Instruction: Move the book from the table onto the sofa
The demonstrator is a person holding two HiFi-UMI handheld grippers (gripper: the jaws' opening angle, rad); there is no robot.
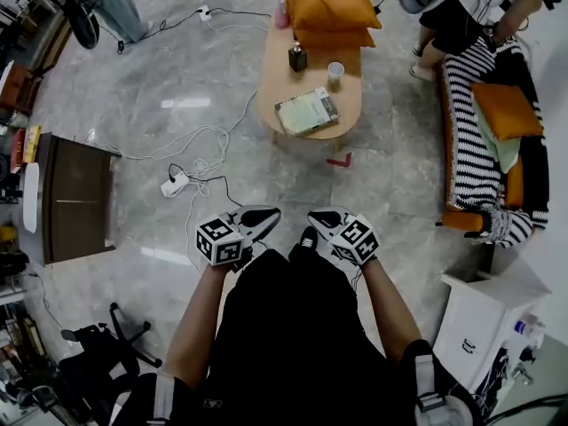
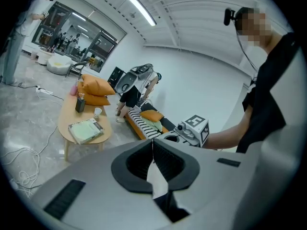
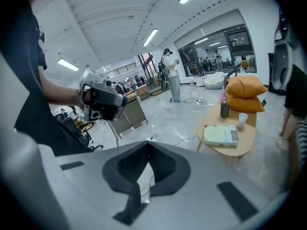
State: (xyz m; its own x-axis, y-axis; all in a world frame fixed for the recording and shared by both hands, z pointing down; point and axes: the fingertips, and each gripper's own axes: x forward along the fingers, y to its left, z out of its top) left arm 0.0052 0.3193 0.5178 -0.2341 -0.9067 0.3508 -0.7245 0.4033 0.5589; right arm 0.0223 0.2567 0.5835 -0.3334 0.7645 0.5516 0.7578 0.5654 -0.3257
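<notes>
Both pairs of jaws are pressed together on nothing. The left gripper (image 1: 257, 220) and right gripper (image 1: 324, 220) hover side by side, well short of the table (image 1: 282, 65). The book (image 1: 306, 111) lies flat far ahead of both jaws on the table's near end, with a cup (image 1: 335, 71) and a dark bottle (image 1: 297, 57) just beyond it. The sofa (image 1: 475, 153) stands off to the right of the right jaws.

The approach looks like the step in hand. It would go best with the jaws opened early and brought in low, one at each side edge, so the book lifts level.

No print on the cover can be read at this range.
</notes>
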